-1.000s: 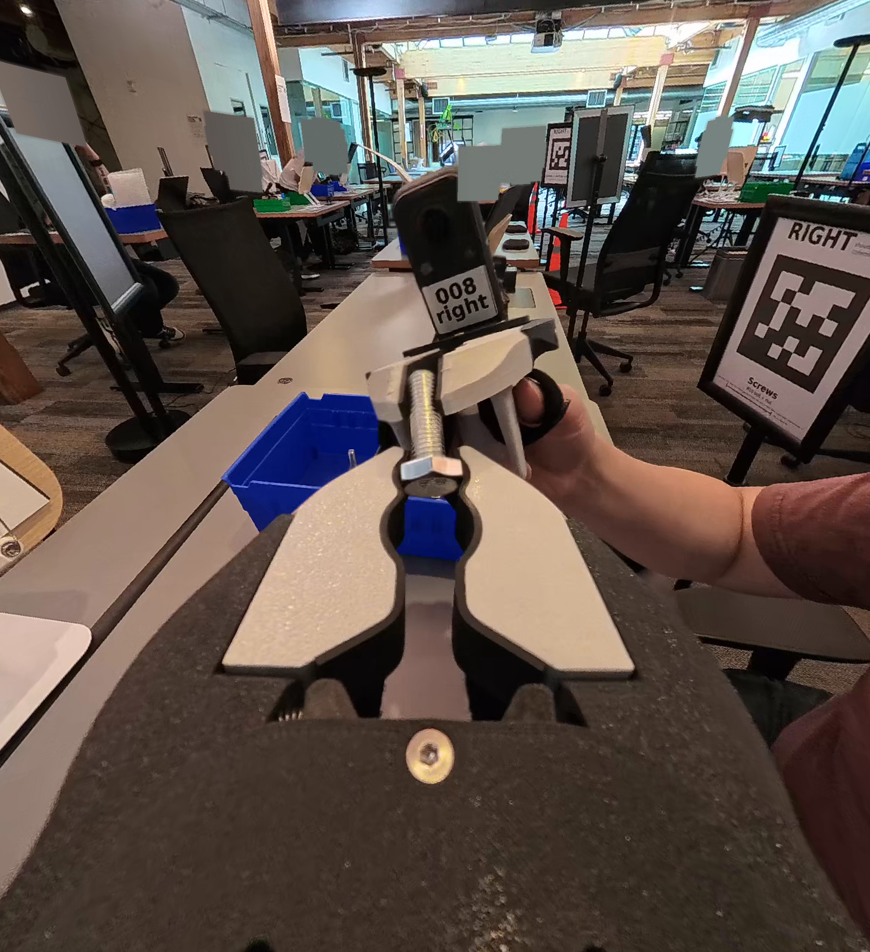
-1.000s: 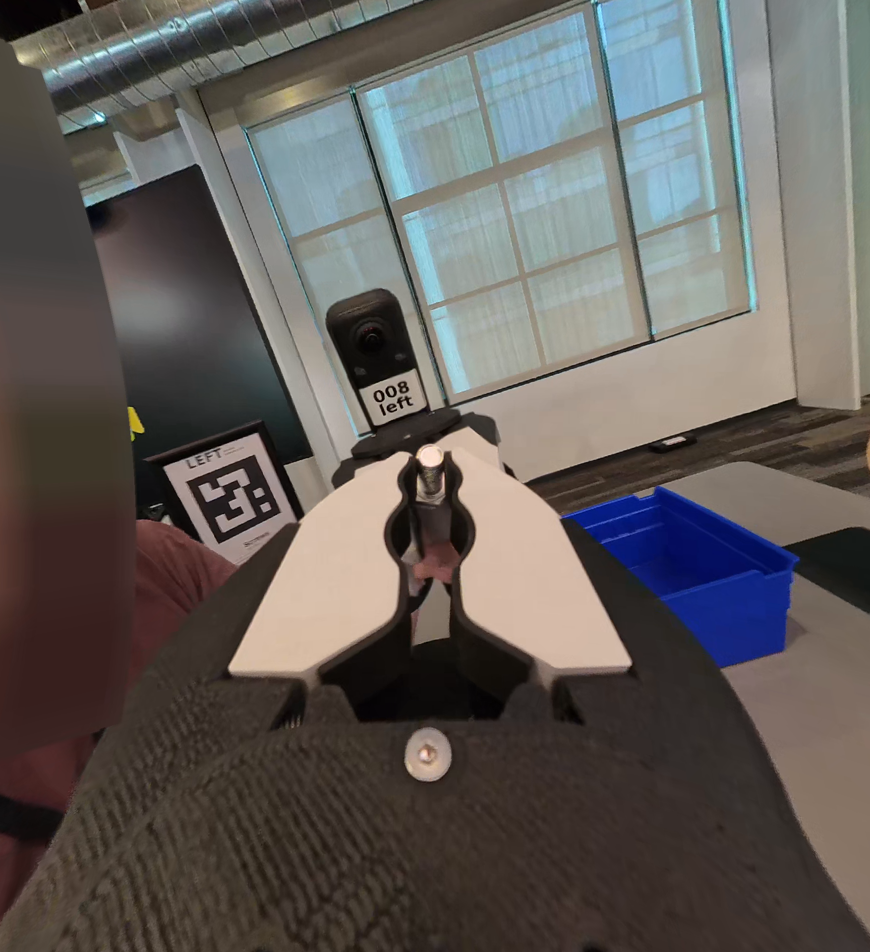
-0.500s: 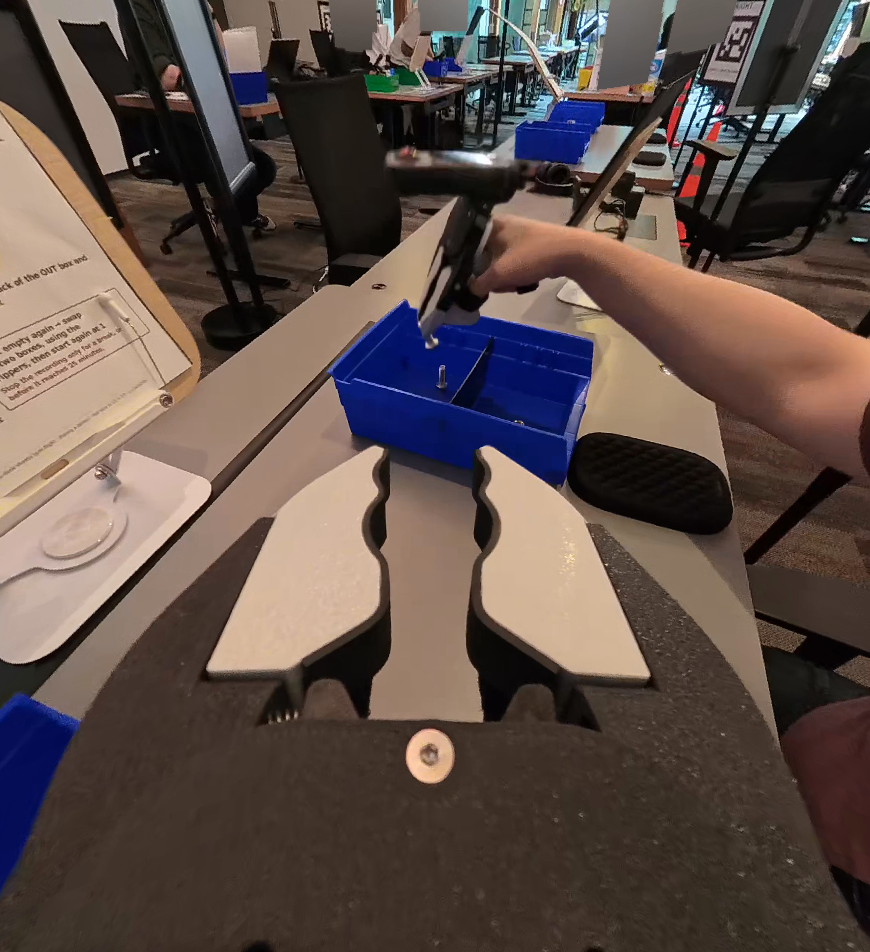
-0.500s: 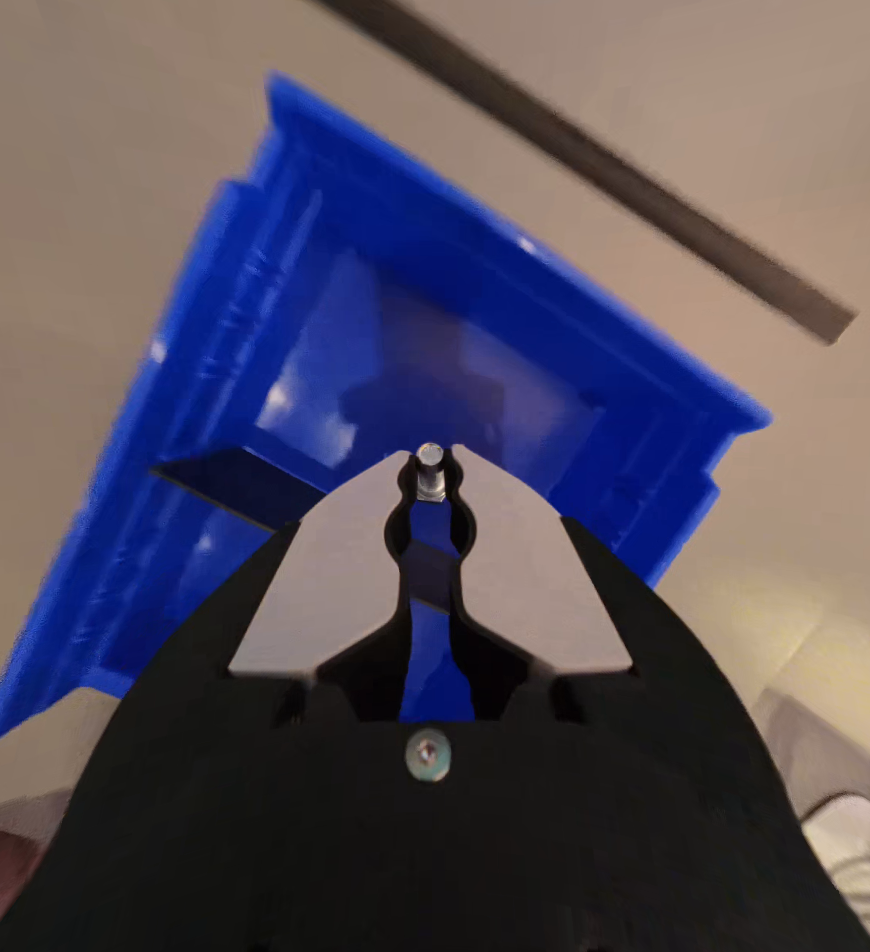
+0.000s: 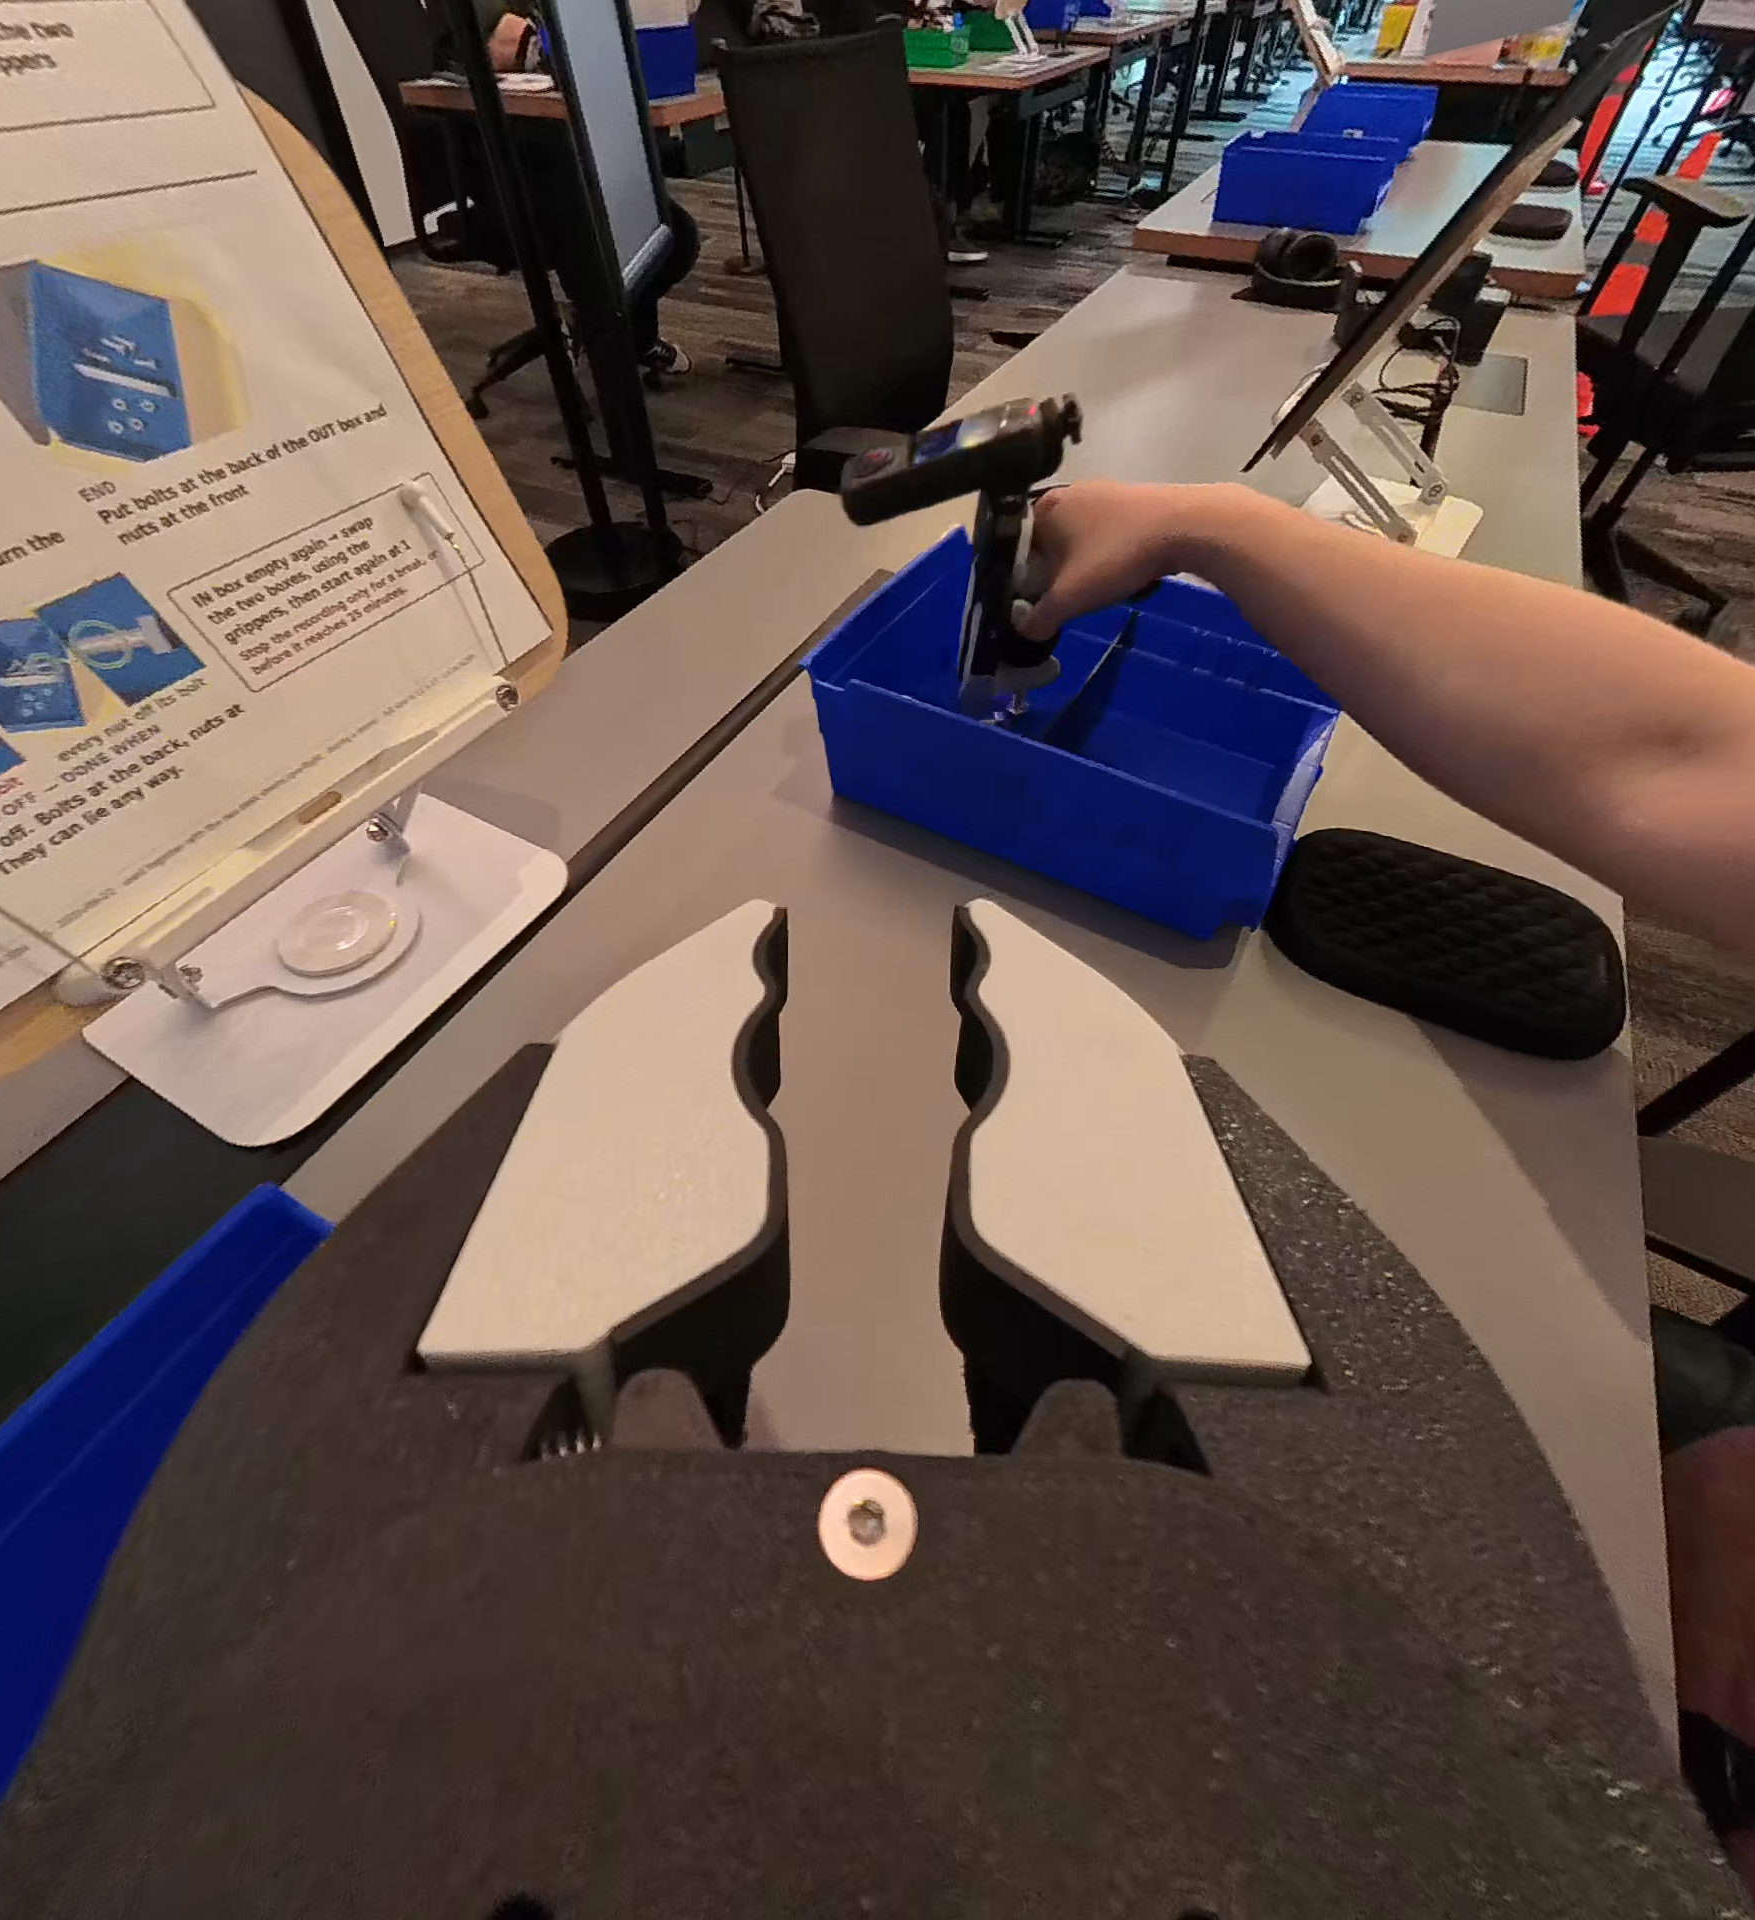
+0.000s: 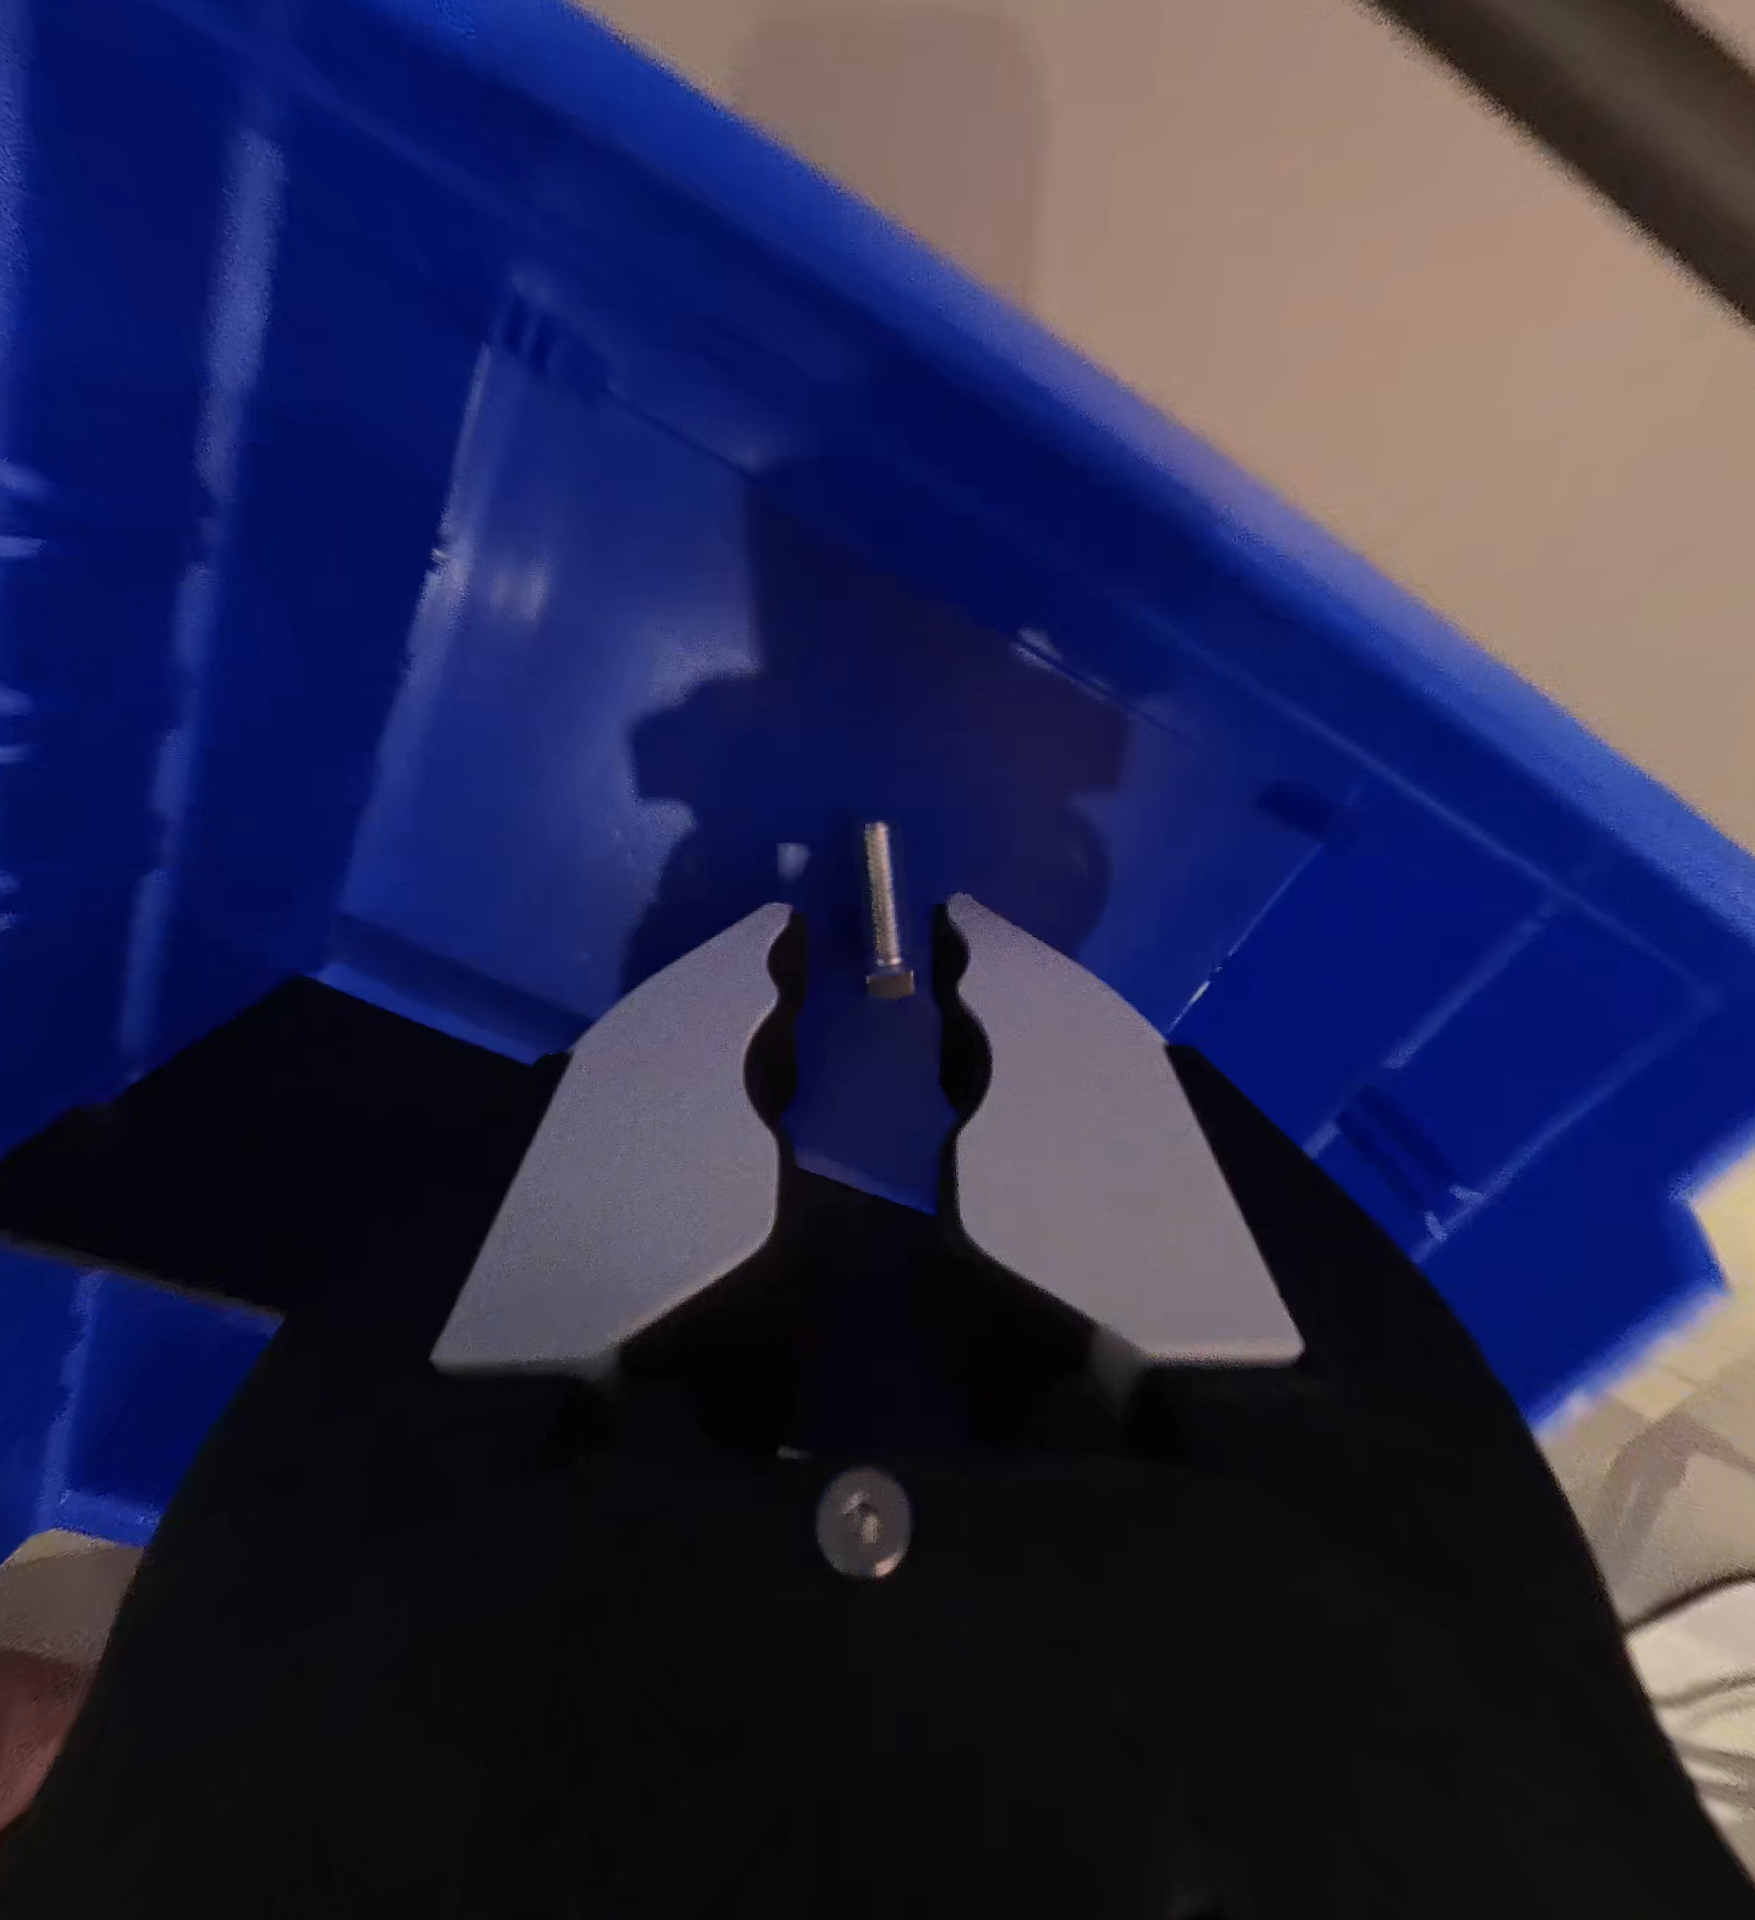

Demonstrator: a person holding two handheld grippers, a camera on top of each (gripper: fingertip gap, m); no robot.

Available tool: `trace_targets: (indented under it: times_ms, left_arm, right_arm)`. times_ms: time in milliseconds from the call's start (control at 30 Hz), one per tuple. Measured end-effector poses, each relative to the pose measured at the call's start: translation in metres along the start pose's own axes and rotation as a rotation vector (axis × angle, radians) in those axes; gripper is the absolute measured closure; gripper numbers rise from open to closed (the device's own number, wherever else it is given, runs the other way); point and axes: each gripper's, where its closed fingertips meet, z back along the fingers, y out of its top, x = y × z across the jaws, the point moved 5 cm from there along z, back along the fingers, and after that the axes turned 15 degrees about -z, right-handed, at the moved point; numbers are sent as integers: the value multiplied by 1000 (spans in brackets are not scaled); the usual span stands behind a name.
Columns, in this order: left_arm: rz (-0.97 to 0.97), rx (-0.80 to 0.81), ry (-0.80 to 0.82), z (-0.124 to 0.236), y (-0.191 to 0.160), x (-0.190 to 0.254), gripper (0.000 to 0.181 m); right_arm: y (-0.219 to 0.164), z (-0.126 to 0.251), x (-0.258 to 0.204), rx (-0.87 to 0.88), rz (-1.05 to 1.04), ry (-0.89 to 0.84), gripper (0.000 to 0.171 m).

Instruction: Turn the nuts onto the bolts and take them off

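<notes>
Blue divided bin (image 5: 1049, 821) on bench: right tongs (image 6: 871, 914) hanging apart over a bare bolt (image 6: 883, 920); left tongs (image 5: 868, 925) idling apart, empty. Next: fetching another fastener, likely.

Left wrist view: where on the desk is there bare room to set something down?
Bare grey desk lies between the sign stand's white base, the blue bin and the open left tool. It is crowded right of the bin, where the black pad sits close beside it.
</notes>
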Motion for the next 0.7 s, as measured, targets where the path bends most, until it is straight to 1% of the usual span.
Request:
trace_targets:
  times_ms: [33, 100, 167, 233, 300, 367, 400, 467, 600, 700]
  left_arm:
    - [3, -8, 9, 3, -1, -2, 152]
    - [2, -49, 33, 13, -8, -8, 152]
    - [8, -102, 67, 25, -17, -15, 152]
    - [32, -165, 109, 39, -29, -25, 154]
    - [76, -272, 151, 53, -51, -36, 156]
    - [148, -425, 191, 62, -82, -47, 157]
    - [185, -506, 213, 65, -97, -54, 158]
    - [225, -642, 250, 66, -125, -67, 159]
    - [468, -709, 197, 45, -167, -82, 162]
    - [544, -824, 204, 32, -201, -90, 162]
  right_arm:
    - [1, 10, 0, 57, -1, 10, 141]
    - [2, 43, -3, 226, -2, 24, 141]
    - [3, 89, -15, 464, 1, 76, 136]
    - [-2, 143, -39, 740, 40, 177, 134]
    - [-15, 193, -66, 963, 100, 277, 135]
    - [-28, 225, -88, 1094, 157, 326, 136]
    - [-32, 234, -97, 1130, 187, 335, 136]
    - [-38, 238, -111, 1150, 242, 345, 136]
    - [-39, 213, -121, 1103, 296, 328, 135]
    - [-30, 194, -123, 1021, 330, 272, 133]
